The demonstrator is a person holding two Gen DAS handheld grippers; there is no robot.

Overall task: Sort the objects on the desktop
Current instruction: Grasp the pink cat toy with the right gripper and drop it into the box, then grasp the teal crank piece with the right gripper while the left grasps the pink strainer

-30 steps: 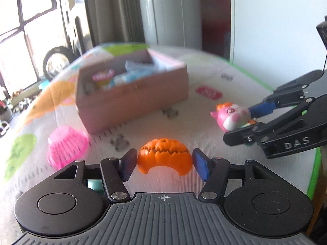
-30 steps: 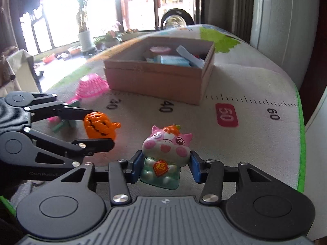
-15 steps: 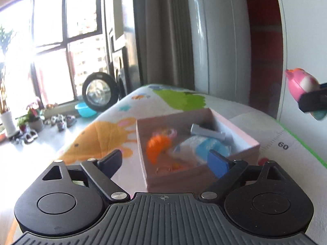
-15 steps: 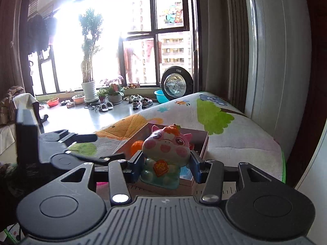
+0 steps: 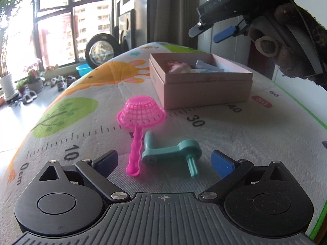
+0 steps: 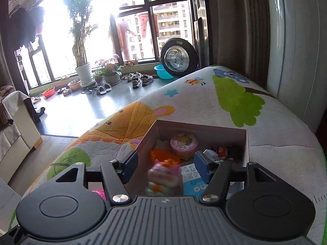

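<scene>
While my right hand-held gripper (image 6: 164,167) hangs spread over the pink cardboard box (image 6: 246,143), the blurred pink pig figurine (image 6: 164,176) sits loose inside it. My left hand-held gripper (image 5: 164,163), also spread and empty, faces the pink plastic strainer (image 5: 141,112) and teal plastic crank (image 5: 171,151) on the desk (image 5: 255,143). I'd centre on one piece, then close gently.

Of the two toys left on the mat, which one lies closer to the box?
The pink strainer: its basket sits mouth-down just short of the box, while the teal crank lies nearer the open left gripper.
</scene>
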